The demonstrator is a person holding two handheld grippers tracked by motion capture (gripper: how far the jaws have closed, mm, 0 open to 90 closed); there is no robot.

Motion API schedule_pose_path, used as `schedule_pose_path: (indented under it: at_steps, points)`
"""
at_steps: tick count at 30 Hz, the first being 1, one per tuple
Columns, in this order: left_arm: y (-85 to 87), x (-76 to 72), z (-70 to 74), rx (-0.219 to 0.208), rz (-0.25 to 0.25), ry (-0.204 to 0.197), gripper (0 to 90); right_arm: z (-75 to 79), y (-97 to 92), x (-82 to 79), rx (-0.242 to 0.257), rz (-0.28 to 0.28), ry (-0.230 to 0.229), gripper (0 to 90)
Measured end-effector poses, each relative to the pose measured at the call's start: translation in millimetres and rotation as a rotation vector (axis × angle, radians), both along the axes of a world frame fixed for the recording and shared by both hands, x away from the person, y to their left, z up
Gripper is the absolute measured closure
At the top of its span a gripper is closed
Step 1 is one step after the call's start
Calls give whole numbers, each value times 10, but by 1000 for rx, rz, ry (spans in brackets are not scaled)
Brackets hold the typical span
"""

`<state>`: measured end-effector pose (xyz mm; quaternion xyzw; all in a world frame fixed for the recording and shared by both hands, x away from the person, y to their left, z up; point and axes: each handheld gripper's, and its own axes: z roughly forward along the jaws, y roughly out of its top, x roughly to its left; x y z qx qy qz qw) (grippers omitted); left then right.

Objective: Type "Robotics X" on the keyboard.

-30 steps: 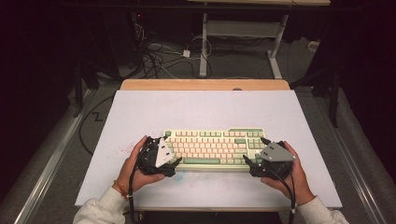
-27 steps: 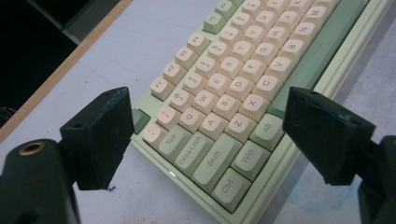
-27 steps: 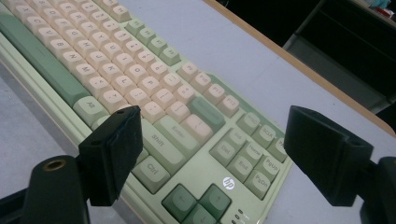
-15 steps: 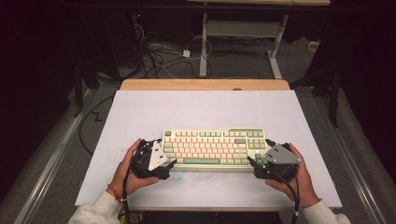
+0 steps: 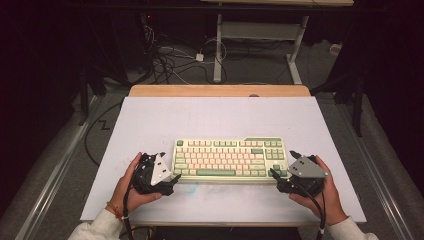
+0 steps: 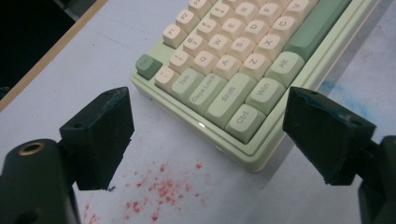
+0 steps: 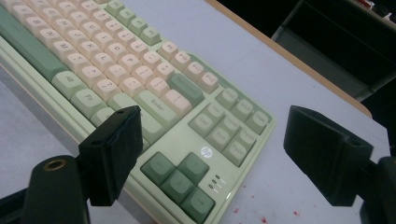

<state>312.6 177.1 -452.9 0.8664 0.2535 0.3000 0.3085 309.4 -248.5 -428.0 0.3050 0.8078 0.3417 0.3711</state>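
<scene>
White tabletop (image 5: 150, 120) carries a green-and-cream keyboard (image 5: 230, 159) near its front edge. At the keyboard's nine o'clock end sits the left gripper (image 5: 172, 178), jaws spread wide; at three o'clock, the right gripper (image 5: 274, 175), likewise spread. Red specks (image 6: 163, 191) dot the surface beside the left corner.

A pale counter (image 5: 150, 120) with a wooden far edge carries a green-and-cream keyboard (image 5: 227, 159) near its front, with red specks (image 6: 163, 189) scattered beside it.
</scene>
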Motion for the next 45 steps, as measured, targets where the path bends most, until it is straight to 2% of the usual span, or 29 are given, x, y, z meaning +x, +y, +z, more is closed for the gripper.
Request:
schedule_pose_path:
  at_steps: [22, 25, 34, 37, 39, 42, 45]
  points:
    - [252, -33, -121, 1, 45, 35, 152, -94, -317, -69, 21, -71, 19, 203]
    - [296, -40, -134, -10, 52, 40, 152, -116, -367, -75, 23, -83, 23, 203]
    - [382, -58, -186, -14, 76, 57, 152, -216, -513, -92, 51, -120, 41, 195]
    - [411, -74, -216, -28, 84, 67, 152, -264, -567, -105, 84, -132, 53, 194]
    - [424, -90, -247, -20, 86, 65, 152, -304, -597, -115, 100, -136, 72, 192]
    - [436, -99, -254, -51, 86, 80, 153, -338, -625, -140, 97, -140, 76, 179]
    - [422, -113, -275, -29, 83, 82, 152, -347, -640, -147, 103, -143, 73, 178]
